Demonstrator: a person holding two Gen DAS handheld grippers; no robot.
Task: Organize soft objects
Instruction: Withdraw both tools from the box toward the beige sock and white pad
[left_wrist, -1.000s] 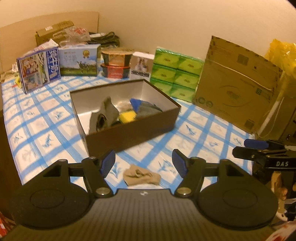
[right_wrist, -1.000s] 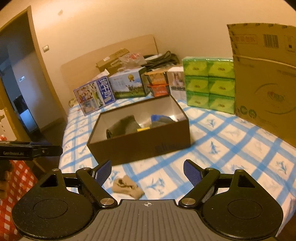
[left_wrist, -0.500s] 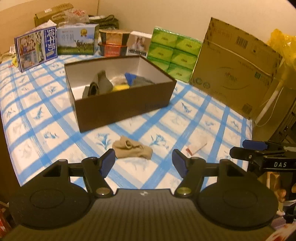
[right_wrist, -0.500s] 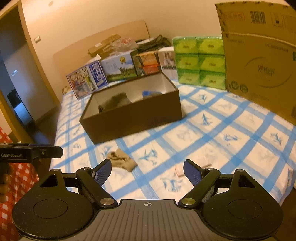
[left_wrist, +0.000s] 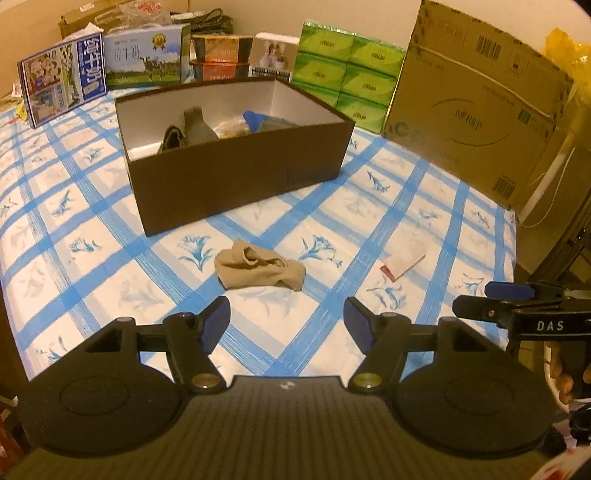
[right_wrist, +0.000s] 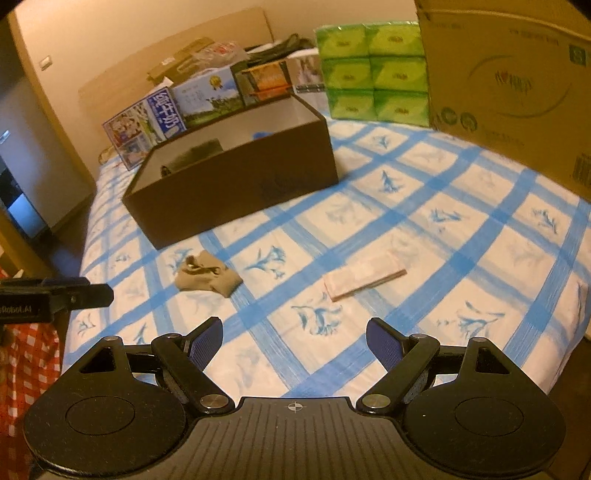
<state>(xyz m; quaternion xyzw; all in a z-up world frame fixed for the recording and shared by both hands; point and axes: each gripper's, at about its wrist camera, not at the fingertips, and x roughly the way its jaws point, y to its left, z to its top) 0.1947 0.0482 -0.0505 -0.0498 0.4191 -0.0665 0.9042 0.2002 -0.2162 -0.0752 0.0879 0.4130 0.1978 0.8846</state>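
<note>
On the bedspread (left_wrist: 110, 280), tan sock (left_wrist: 258, 268) lies flat, lengthwise left-right.

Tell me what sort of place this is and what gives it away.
Most likely a bedroom in a home: the work surface is a bed with a blue-checked sheet, a wooden headboard stands against the wall, and household goods such as green tissue packs and a cardboard carton are stacked along it.

The left tongs (left_wrist: 286, 325) are black plastic with blue pads, two round discs and silver screws. The right tongs (right_wrist: 295, 345) look the same, with white letters at three o'clock.
</note>
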